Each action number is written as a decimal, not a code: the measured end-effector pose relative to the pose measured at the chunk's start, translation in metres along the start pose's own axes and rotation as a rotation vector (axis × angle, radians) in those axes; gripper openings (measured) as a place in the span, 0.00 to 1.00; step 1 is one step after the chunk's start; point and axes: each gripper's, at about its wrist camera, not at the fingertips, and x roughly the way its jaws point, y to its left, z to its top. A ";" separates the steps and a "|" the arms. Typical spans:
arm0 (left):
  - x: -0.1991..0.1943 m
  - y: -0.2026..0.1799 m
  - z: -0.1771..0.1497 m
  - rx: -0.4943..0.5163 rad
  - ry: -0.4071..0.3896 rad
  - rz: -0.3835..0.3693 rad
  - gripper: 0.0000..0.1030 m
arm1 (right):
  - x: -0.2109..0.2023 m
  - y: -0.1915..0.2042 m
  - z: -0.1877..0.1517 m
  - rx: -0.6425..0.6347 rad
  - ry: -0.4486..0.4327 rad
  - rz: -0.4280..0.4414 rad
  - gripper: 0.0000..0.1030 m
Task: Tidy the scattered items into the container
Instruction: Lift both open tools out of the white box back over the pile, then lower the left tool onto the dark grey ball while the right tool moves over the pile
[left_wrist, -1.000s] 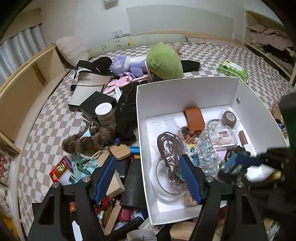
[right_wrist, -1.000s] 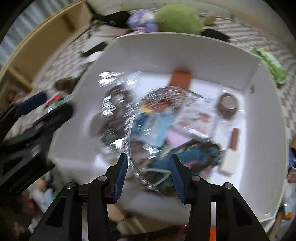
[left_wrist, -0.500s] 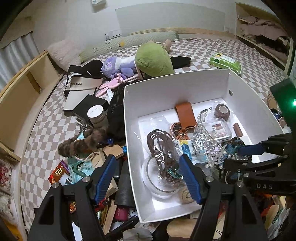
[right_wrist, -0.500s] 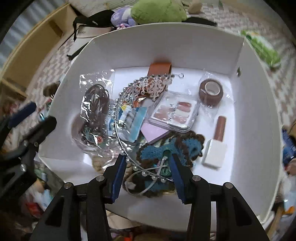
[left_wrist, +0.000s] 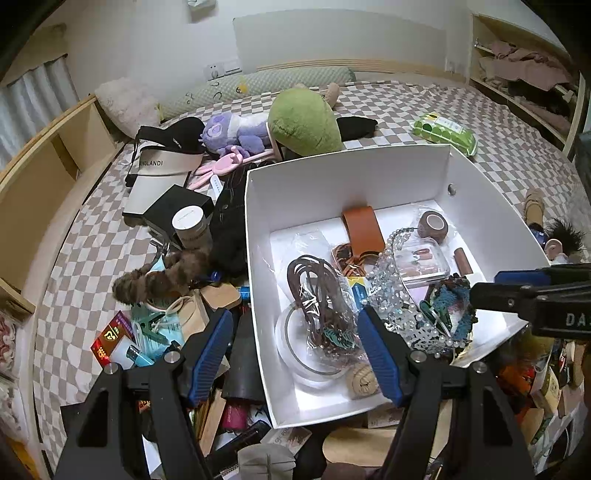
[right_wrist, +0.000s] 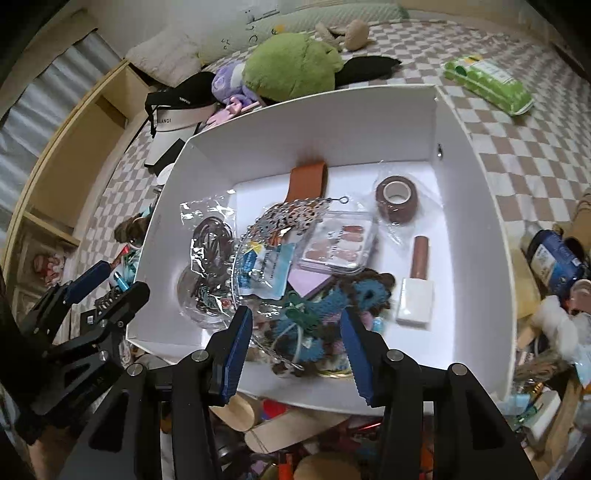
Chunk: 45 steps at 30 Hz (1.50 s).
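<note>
A white box (left_wrist: 354, 173) (right_wrist: 332, 122) sits on the checkered bed. In it lie a pearl tiara (left_wrist: 397, 295) (right_wrist: 273, 225), a blue crochet piece (right_wrist: 332, 306), a bagged brown cord (left_wrist: 314, 291), a nail case (right_wrist: 336, 247), a brown tape roll (right_wrist: 397, 197) and a brown strap (left_wrist: 362, 229). My left gripper (left_wrist: 295, 350) is open and empty, straddling the box's near left wall. My right gripper (right_wrist: 297, 345) is open and empty, above the box's near wall by the crochet piece; it also shows in the left wrist view (left_wrist: 517, 291).
Loose clutter lies left of the box: a furry brown tail (left_wrist: 159, 277), a cylinder tin (left_wrist: 190, 225), a black box (left_wrist: 173, 206), small packets (left_wrist: 118, 336). Plush toys (left_wrist: 303, 122) and a green pack (left_wrist: 443, 133) lie behind. More clutter lies right (right_wrist: 554, 266). A wooden shelf (left_wrist: 40, 173) lines the left.
My right gripper opened wider and drew back toward the box's near wall, leaving the tiara and crochet piece lying in the box. The left gripper stayed open, shifting slightly.
</note>
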 end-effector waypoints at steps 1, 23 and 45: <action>-0.001 0.000 0.000 -0.002 0.000 -0.002 0.70 | -0.002 0.000 -0.001 -0.001 -0.013 -0.010 0.80; -0.037 -0.007 -0.007 -0.064 -0.076 -0.080 1.00 | -0.054 -0.021 -0.032 -0.112 -0.174 -0.157 1.00; -0.049 -0.028 -0.059 0.069 0.103 -0.224 1.00 | -0.069 -0.054 -0.070 -0.093 -0.045 -0.172 1.00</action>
